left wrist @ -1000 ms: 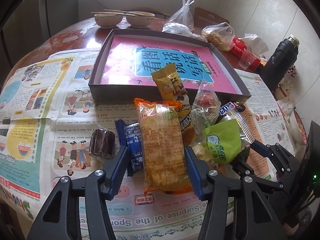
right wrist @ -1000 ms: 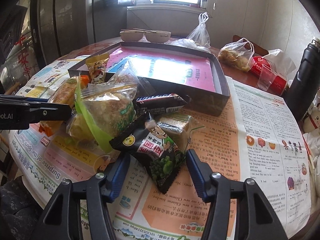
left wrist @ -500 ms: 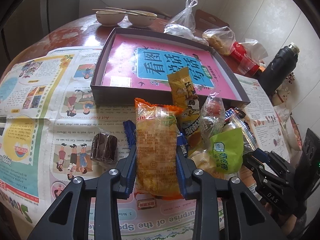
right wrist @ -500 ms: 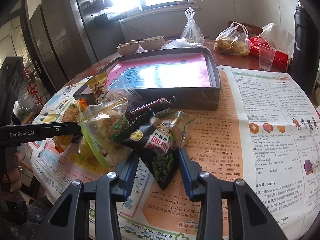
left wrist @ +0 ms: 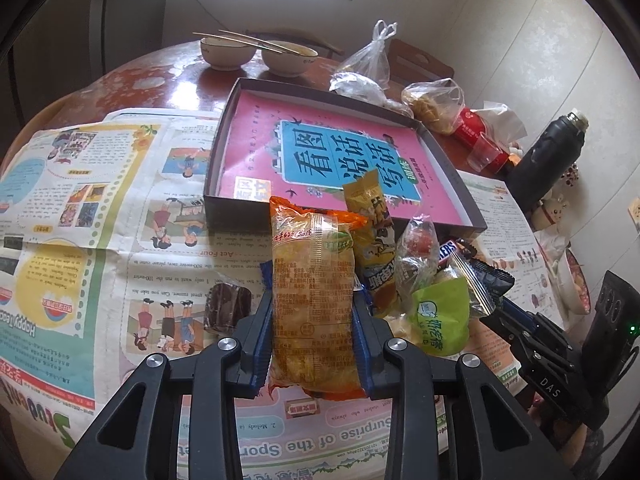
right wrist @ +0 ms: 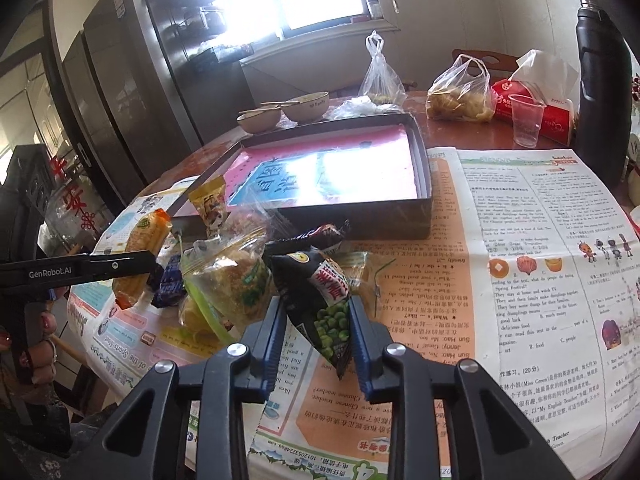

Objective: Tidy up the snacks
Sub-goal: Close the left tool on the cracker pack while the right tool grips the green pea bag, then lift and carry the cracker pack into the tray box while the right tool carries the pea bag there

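My left gripper (left wrist: 312, 312) is shut on an orange snack packet (left wrist: 310, 304) and holds it lifted above the newspaper. My right gripper (right wrist: 318, 312) is shut on a black green-pea packet (right wrist: 320, 292), lifted off the pile. A dark shallow box (left wrist: 464, 188) with a pink book inside lies beyond; it also shows in the right wrist view (right wrist: 360, 216). A yellow packet (left wrist: 370, 236) leans on its front wall. Other snacks lie in a pile: a green-labelled bag (left wrist: 440, 314), a Snickers bar (left wrist: 448, 252), a brown cake (left wrist: 226, 306).
Newspaper (left wrist: 100, 240) covers the round table. Two bowls with chopsticks (left wrist: 260, 50) stand at the far edge. Plastic bags (left wrist: 432, 100), a red tissue pack (right wrist: 536, 108), a clear cup (right wrist: 526, 120) and a black flask (right wrist: 600, 96) stand at the right.
Both grippers closed on their packets and lifted them: the left on the orange packet, the right on the green-pea packet. Both views rose and tilted.
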